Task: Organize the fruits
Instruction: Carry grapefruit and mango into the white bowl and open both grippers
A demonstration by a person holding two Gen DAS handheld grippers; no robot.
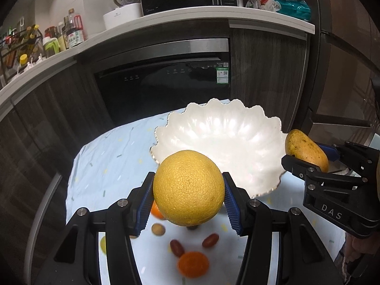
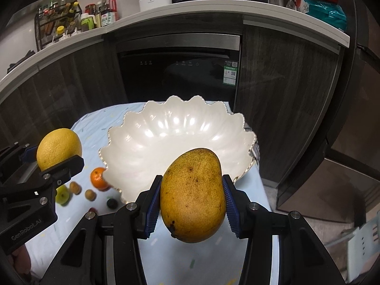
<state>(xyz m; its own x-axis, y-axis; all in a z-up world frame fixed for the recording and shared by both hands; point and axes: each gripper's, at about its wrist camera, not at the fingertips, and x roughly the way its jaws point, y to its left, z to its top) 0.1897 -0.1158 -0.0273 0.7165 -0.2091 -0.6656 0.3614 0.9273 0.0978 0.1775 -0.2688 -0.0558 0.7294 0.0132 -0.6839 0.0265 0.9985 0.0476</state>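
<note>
My left gripper (image 1: 188, 201) is shut on a big round yellow citrus fruit (image 1: 188, 187), held in the air just in front of the near rim of a white scalloped bowl (image 1: 228, 133). My right gripper (image 2: 191, 204) is shut on a yellow-brown mango (image 2: 193, 194), also lifted, near the bowl's (image 2: 166, 137) front right rim. In the left wrist view the mango (image 1: 306, 149) and right gripper (image 1: 308, 163) show at the right of the bowl. In the right wrist view the yellow citrus (image 2: 59, 148) and left gripper (image 2: 51, 163) hang at the bowl's left. The bowl holds nothing.
Small fruit lies on the pale blue tablecloth (image 1: 106, 161): a tangerine (image 1: 193, 263), two red oval fruits (image 1: 210, 240), brown ones (image 2: 90, 194), another tangerine (image 2: 98, 178), a green one (image 2: 62, 196). Behind the table stand dark cabinets, a dishwasher (image 1: 166, 83) and a crowded white counter (image 1: 152, 21).
</note>
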